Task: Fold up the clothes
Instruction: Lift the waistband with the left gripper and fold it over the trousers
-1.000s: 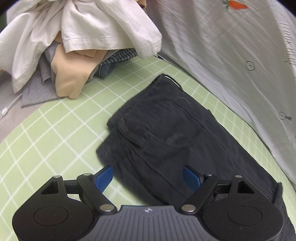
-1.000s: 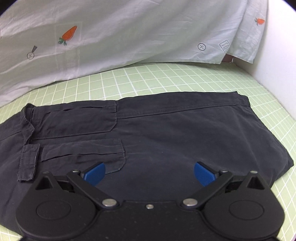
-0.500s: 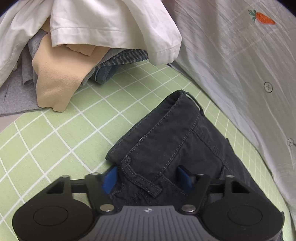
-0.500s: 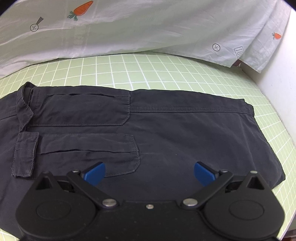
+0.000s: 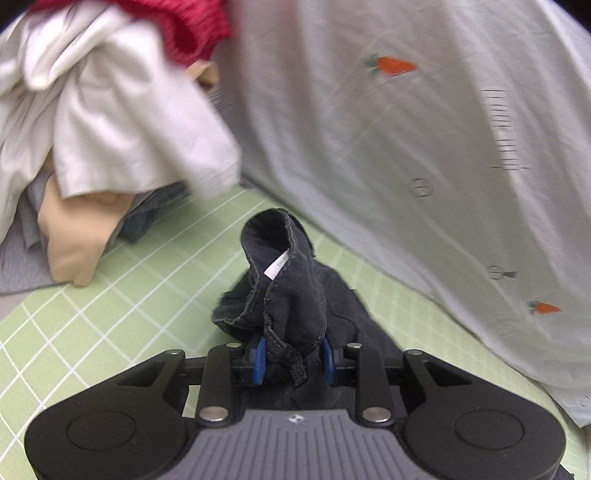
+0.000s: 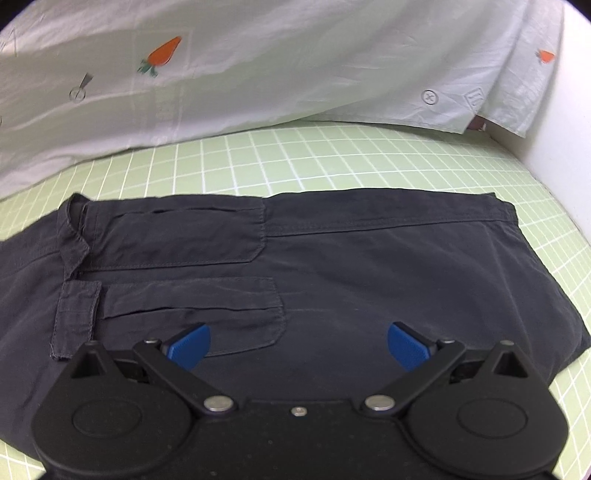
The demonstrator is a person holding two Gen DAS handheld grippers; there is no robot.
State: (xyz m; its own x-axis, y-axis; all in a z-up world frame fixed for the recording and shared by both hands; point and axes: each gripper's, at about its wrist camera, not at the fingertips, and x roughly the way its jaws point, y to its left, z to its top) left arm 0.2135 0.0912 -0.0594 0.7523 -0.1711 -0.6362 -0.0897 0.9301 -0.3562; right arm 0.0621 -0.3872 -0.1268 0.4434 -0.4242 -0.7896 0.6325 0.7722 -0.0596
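Observation:
Dark grey cargo trousers lie flat on the green grid mat, pockets facing up. In the left wrist view their waistband end stands bunched up off the mat, with a white label showing inside. My left gripper is closing on this bunched fabric, and its blue pads press it from both sides. My right gripper hovers just over the trouser leg, open wide, with nothing between its fingers.
A pile of clothes, white, beige and grey with a red piece on top, sits at the mat's far left. A white sheet with carrot prints hangs along the back. A white wall bounds the right side.
My left gripper dropped onto the waistband, narrowed its jaws around it and lifted the fabric off the mat. The right gripper stayed open in about the same place.

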